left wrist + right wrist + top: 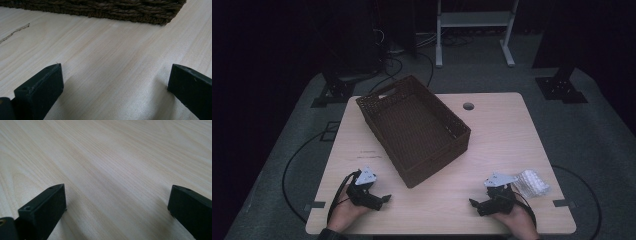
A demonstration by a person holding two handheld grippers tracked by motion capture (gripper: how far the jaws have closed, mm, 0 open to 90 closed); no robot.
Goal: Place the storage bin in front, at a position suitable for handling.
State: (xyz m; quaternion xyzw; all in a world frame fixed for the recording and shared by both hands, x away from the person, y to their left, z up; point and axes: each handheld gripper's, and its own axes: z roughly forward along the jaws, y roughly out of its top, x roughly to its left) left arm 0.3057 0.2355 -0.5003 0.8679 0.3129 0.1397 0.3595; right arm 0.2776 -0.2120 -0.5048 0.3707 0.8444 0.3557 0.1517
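A dark brown woven basket [458, 127] lies at an angle across the middle of the pale wooden table [502, 130], and nothing shows inside it. My left gripper [382, 200] rests low near the front left edge, held by a hand, its jaws wide apart over bare wood. The basket's side wall [105, 10] runs across the top of the left gripper view, a short way ahead of that gripper [115, 77]. My right gripper [476, 205] sits near the front right edge, open and holding nothing. In its own view the right gripper [117, 197] faces bare tabletop.
A crinkled clear plastic packet [532, 183] lies just right of the right hand. A round cable hole [468, 106] sits near the table's far edge. Beyond the table stand a white frame [474, 22] and dark stands on grey floor.
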